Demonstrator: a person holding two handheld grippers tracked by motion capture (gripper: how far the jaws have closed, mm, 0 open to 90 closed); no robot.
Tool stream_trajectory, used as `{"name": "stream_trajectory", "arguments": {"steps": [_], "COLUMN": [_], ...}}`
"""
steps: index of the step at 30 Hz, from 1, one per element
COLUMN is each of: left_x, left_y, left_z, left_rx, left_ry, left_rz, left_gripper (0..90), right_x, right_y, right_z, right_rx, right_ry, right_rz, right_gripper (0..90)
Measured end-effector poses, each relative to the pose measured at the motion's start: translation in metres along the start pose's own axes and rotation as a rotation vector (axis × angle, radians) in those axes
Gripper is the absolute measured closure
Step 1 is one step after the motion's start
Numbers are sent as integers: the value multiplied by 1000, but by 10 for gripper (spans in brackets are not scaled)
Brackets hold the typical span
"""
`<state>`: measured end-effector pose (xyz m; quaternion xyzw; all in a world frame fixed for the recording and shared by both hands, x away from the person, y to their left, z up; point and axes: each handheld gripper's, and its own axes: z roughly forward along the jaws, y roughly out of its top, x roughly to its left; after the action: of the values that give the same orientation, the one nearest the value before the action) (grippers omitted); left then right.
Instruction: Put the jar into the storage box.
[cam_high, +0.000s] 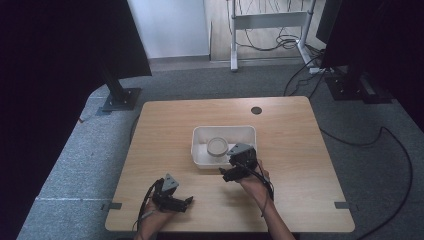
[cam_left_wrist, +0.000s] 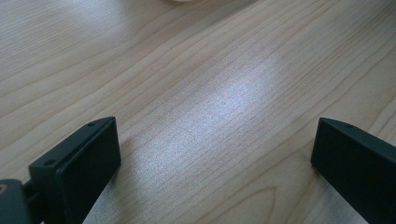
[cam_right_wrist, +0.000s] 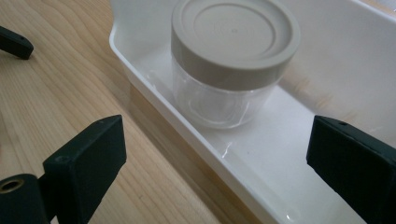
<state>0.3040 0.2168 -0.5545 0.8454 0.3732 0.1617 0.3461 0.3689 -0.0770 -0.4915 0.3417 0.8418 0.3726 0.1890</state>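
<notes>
Grey carpet (cam_high: 215, 85) is seen around a light wooden tabletop (cam_high: 300, 150), with a white frame (cam_high: 265, 20) and loose cables (cam_high: 390, 145) behind it. White tray (cam_high: 200, 135) is set near the tabletop centre. Clear jar (cam_right_wrist: 219, 100) with a beige lid (cam_right_wrist: 233, 35) is standing upright inside the tray, close to its near wall. Right tool (cam_right_wrist: 215, 154) is held at the tray's near edge, jaws spread wide and apart from the jar, nothing gripped; one jaw is seen over the tabletop, the other over the tray. Left tool (cam_left_wrist: 212, 154) is held low over bare wood near the front-left of the tabletop, well apart from the tray, jaws spread wide, nothing gripped. Small dark round hole (cam_high: 256, 110) is seen near the far edge.
</notes>
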Motion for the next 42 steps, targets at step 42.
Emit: {"name": "stream_trajectory", "arguments": {"steps": [42], "left_x": [0], "left_y": [0], "left_z": [0], "left_rx": [1], "left_ry": [0], "left_rz": [2], "left_gripper": [12], "right_x": [-25], "right_y": [-74], "right_z": [-50], "right_rx": [11], "right_ry": [-61], "right_rz": [65], "right_gripper": [10]}}
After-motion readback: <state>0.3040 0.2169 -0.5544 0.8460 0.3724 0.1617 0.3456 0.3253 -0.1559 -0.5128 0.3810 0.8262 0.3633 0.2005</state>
